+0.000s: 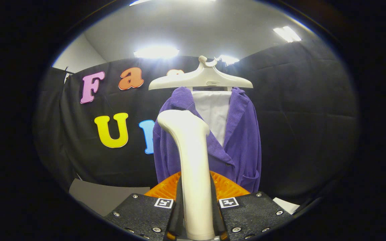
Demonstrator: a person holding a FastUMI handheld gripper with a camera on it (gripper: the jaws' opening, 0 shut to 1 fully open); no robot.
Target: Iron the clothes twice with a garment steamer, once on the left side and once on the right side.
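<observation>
A purple ribbed jacket [243, 140] hangs on a white hanger [201, 78] against the black cloth wall, with a white panel [214, 112] showing between its lapels. My gripper [196, 214] is shut on the white garment steamer [193, 160], whose handle stands upright between the fingers. The steamer's head rises in front of the jacket's left side and hides part of it. How far the head is from the cloth I cannot tell.
An orange ribbed surface [224, 187] lies just beyond the fingers, below the jacket's hem. A grey board [102, 195] lies low to the left, and something white [286, 205] sits low to the right. Ceiling lights glare above the hanger.
</observation>
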